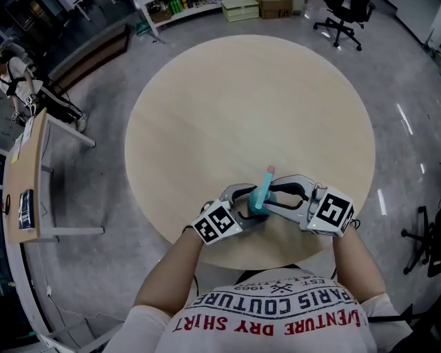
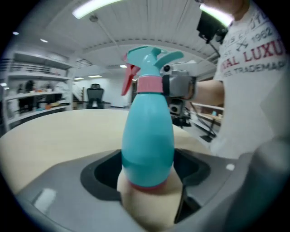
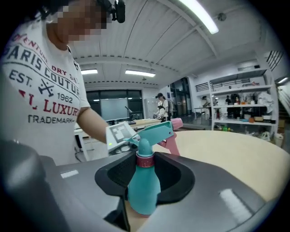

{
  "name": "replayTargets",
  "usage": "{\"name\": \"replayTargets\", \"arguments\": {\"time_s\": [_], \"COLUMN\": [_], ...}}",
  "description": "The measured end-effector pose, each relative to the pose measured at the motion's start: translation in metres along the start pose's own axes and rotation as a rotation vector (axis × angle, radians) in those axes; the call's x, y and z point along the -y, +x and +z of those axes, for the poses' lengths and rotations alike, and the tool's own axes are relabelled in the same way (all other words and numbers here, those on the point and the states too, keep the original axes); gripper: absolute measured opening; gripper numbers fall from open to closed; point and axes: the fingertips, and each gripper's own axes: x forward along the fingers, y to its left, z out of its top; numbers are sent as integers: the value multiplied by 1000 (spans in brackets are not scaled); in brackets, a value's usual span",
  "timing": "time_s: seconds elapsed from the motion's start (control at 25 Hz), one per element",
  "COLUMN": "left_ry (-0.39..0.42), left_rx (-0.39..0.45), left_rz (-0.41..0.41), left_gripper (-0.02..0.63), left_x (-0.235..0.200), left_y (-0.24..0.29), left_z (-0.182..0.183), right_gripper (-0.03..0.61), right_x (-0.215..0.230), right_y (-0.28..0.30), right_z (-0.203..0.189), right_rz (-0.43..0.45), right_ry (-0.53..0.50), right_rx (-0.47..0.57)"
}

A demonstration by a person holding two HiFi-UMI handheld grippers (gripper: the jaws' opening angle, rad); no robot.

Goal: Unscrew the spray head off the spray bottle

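Observation:
A teal spray bottle (image 1: 260, 198) with a pink collar and trigger stands near the front edge of the round table (image 1: 248, 103). My left gripper (image 1: 248, 205) is shut on the bottle's lower body (image 2: 148, 140), which fills the gap between its jaws. My right gripper (image 1: 273, 195) comes in from the right at neck height. In the right gripper view the pink collar (image 3: 145, 161) sits between its jaws with the pads against both sides, and the teal spray head (image 3: 156, 131) rises above them. The left gripper view shows the right gripper (image 2: 179, 86) against the collar.
The bottle stands close to the table's near rim, by my torso. A black office chair (image 1: 344, 17) stands beyond the table, a wooden desk (image 1: 24, 179) lies to the left, and a chair base (image 1: 427, 241) to the right. A person (image 3: 161, 106) stands far off.

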Motion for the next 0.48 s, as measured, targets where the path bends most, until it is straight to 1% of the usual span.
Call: {"name": "replayTargets", "arguments": {"time_s": [0.04,0.08,0.12,0.2,0.24,0.32,0.36,0.4,0.48], "left_ry": [49,83,101,106,96,60,37,16,-24], "left_rx": [-31,-67,-99,-129,-121,-82,-61,-45,-28], "left_rz": [-86,-148,-186,-206,-196,-150,-117,-80,1], "left_gripper": [351,351,351,351,351,351,351,351,351], "left_x": [2,2,1,0,-1,-2,-3,-4,-5], "left_y": [-2,-5,-7,-11,-11,-11,-10,-9,-6], "left_z": [-2,-3,-4,-4,-4,-3,-3,-2,0], "right_gripper": [129,129,129,130,131,135,148,180,207], "right_x": [-2,-3,-3,-2,-2,-2,-3,-3,0], "right_y": [1,4,6,9,10,11,10,8,1], "right_z": [1,2,4,7,8,8,8,7,8], "right_rz": [46,75,90,96,89,62,46,27,-42], "right_ry": [-6,-5,0,10,16,38,51,63,90], "right_rx": [-13,-21,-24,-17,-9,9,16,22,43]}}
